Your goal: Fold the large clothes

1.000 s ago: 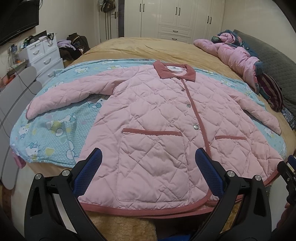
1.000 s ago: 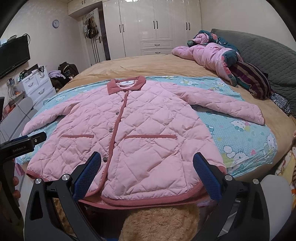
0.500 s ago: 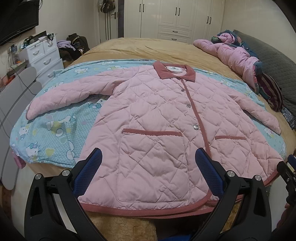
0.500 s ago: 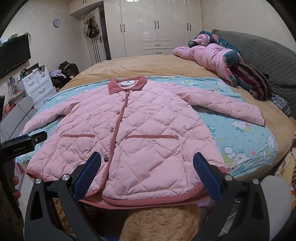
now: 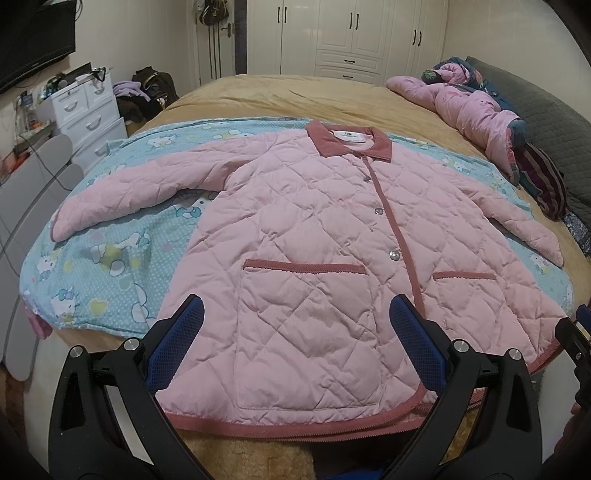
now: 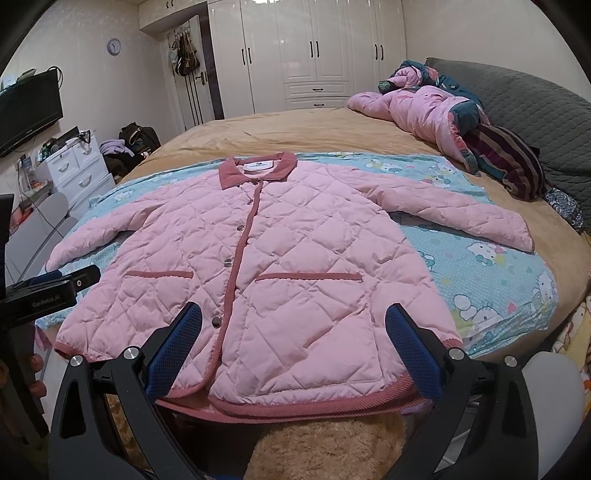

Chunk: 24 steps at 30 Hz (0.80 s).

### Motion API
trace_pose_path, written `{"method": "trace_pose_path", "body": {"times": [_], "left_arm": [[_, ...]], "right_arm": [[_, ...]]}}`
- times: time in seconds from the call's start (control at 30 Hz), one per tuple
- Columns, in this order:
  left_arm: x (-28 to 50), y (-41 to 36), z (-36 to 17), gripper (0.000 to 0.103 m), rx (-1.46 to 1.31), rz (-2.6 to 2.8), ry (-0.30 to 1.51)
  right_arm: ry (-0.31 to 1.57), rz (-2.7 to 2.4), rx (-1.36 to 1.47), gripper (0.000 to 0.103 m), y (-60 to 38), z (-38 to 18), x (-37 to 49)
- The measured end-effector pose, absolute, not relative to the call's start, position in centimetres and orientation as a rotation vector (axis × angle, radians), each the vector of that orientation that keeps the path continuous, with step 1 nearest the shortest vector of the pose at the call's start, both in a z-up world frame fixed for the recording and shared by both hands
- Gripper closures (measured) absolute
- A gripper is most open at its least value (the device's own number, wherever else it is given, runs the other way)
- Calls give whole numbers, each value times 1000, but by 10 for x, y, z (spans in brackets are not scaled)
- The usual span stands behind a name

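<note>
Pink quilted coat (image 5: pixel 317 266) lies flat, buttoned, face-up, sleeves spread on bed

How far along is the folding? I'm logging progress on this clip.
Done: the pink quilted jacket lies spread flat, buttoned, sleeves out, on the Hello Kitty sheet. In hand: nothing; the left gripper and right gripper hover near the hem, jaws open. Left: every fold, sleeves included.

Jacket (image 5: pixel 306 236) lies flat on the sheet (image 5: pixel 110 266) on the bed (image 5: pixel 295 96), collar at 12 o'clock, hem nearest me. Clothes pile (image 5: pixel 476 110) at 2 o'clock, drawers (image 5: pixel 88 110) at 10, wardrobe (image 5: pixel 347 33) behind.
</note>
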<state>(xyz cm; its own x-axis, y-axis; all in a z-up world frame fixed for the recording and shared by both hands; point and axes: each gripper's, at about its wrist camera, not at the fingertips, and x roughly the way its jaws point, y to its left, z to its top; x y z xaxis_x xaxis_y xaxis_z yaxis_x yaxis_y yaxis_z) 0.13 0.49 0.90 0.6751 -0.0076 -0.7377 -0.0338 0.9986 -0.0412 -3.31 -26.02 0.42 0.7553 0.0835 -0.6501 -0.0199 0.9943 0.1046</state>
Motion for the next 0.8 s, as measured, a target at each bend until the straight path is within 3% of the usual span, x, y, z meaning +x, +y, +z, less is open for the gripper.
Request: {"method": "trace_pose_path", "body": {"times": [0.8], "left_arm": [[88,-9,25,9,-16,46,831]], "right_arm": [[680,113,107,4,-236,26,53]]}}
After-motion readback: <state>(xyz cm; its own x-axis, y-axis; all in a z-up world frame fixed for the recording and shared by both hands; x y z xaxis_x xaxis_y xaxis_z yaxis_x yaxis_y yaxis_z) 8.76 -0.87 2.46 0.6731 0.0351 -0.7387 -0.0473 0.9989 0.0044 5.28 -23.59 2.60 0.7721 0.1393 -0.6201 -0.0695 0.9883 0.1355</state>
